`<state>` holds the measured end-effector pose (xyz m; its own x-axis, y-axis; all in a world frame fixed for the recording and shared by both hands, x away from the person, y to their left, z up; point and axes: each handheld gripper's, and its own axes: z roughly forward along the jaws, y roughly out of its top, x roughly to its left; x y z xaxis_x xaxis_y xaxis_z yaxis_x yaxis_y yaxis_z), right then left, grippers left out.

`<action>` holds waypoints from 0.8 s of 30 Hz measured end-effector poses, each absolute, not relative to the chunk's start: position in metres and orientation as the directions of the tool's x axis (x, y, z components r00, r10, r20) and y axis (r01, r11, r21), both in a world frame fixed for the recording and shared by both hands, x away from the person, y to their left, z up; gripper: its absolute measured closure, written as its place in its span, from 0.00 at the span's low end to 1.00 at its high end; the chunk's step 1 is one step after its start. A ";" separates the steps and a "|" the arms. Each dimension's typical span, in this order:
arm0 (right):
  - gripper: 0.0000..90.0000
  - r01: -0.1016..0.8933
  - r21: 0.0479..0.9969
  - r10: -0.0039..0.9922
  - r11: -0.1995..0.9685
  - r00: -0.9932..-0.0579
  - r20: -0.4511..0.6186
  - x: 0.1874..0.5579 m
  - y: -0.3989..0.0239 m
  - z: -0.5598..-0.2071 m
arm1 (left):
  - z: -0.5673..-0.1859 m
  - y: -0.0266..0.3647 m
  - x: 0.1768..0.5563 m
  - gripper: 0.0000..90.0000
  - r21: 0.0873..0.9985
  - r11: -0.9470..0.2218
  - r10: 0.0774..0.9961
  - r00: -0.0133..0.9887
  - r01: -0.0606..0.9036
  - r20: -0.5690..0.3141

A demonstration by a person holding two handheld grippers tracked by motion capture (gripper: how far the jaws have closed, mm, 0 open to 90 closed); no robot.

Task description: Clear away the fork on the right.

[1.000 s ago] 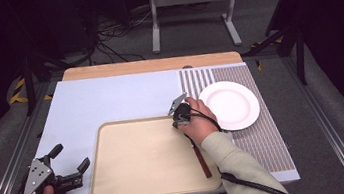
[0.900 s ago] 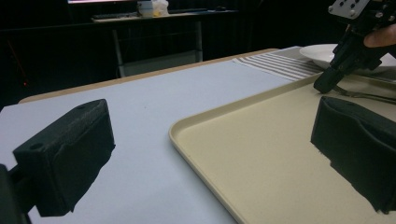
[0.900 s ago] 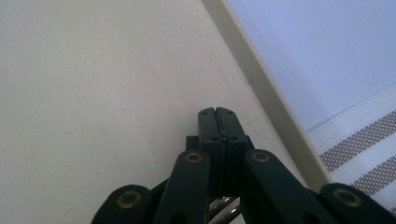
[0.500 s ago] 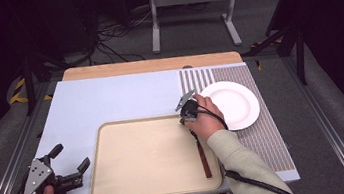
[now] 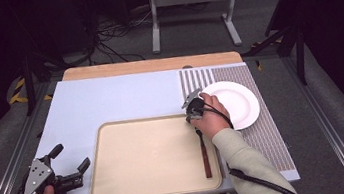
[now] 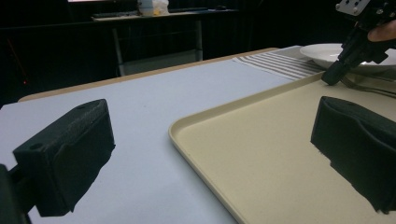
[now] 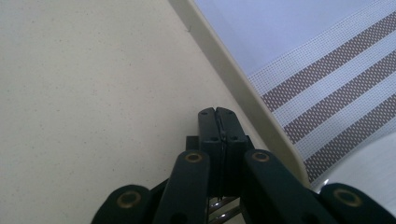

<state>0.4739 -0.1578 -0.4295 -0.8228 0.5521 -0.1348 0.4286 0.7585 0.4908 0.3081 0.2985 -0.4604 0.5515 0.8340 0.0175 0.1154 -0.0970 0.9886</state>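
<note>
The fork (image 5: 202, 149) lay on the tray's (image 5: 114, 135) right side; right tool (image 5: 194, 117) clenched over its tines, left tool (image 5: 71, 171) released beside the tray.

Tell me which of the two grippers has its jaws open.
The left gripper, beside the tray's left edge; the right gripper shows its jaws pressed together.

No text, label, brand, number or sign can be read in any of the pictures. The beige tray (image 5: 147, 155), the white plate (image 5: 236, 101), the striped mat (image 5: 260, 130) and the pale table (image 5: 110, 100) carry no lettering. The pale things on the far shelf in the left gripper view are too blurred to read.
</note>
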 end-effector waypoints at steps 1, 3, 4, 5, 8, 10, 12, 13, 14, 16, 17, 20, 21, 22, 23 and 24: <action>1.00 0.427 0.491 0.548 0.760 -0.826 -0.130 0.474 -0.159 -0.429 | -0.460 0.298 0.308 0.00 0.989 -0.097 0.834 0.551 0.116 0.017; 1.00 0.427 0.498 0.553 0.755 -0.822 -0.134 0.474 -0.159 -0.429 | -0.460 0.298 0.308 0.00 0.988 -0.097 0.834 0.551 0.116 0.017; 1.00 0.424 0.503 0.551 0.753 -0.824 -0.132 0.474 -0.159 -0.428 | -0.460 0.298 0.308 0.00 0.988 -0.098 0.834 0.552 0.116 0.018; 1.00 0.424 0.503 0.551 0.753 -0.824 -0.132 0.474 -0.159 -0.428 | -0.460 0.298 0.308 0.00 0.988 -0.098 0.834 0.552 0.116 0.018; 0.99 0.414 0.524 0.553 0.745 -0.822 -0.137 0.472 -0.160 -0.423 | -0.460 0.298 0.308 0.00 0.988 -0.096 0.834 0.551 0.117 0.016; 0.95 0.408 0.543 0.556 0.734 -0.820 -0.135 0.471 -0.161 -0.418 | -0.460 0.298 0.308 0.00 0.989 -0.095 0.835 0.550 0.117 0.015; 0.86 0.397 0.567 0.555 0.722 -0.821 -0.132 0.467 -0.160 -0.412 | -0.460 0.298 0.308 0.00 0.989 -0.096 0.834 0.552 0.117 0.015; 0.78 0.388 0.587 0.559 0.710 -0.818 -0.136 0.465 -0.160 -0.408 | -0.460 0.298 0.308 0.00 0.989 -0.095 0.833 0.552 0.116 0.015; 0.72 0.386 0.610 0.568 0.692 -0.812 -0.131 0.463 -0.159 -0.406 | -0.460 0.297 0.309 0.00 0.989 -0.092 0.833 0.553 0.114 0.013; 0.65 0.379 0.625 0.568 0.683 -0.813 -0.129 0.461 -0.159 -0.403 | -0.460 0.297 0.309 0.00 0.989 -0.096 0.832 0.554 0.114 0.017; 0.57 0.370 0.636 0.567 0.677 -0.813 -0.131 0.459 -0.158 -0.399 | -0.460 0.297 0.309 0.00 0.988 -0.096 0.831 0.557 0.118 0.015; 0.41 0.335 0.669 0.556 0.664 -0.819 -0.141 0.453 -0.158 -0.390 | -0.460 0.297 0.310 0.00 0.989 -0.092 0.832 0.554 0.113 0.014; 0.36 0.324 0.682 0.552 0.656 -0.822 -0.140 0.450 -0.159 -0.386 | -0.460 0.297 0.310 0.00 0.989 -0.092 0.832 0.554 0.113 0.014; 0.33 0.315 0.688 0.549 0.654 -0.823 -0.144 0.449 -0.159 -0.383 | -0.460 0.297 0.310 0.00 0.989 -0.093 0.833 0.553 0.112 0.015; 0.31 0.303 0.697 0.545 0.649 -0.825 -0.149 0.447 -0.160 -0.380 | -0.460 0.297 0.310 0.00 0.989 -0.092 0.832 0.554 0.112 0.015; 0.30 0.291 0.706 0.541 0.646 -0.827 -0.153 0.444 -0.162 -0.377 | -0.460 0.296 0.310 0.00 0.989 -0.093 0.832 0.555 0.112 0.016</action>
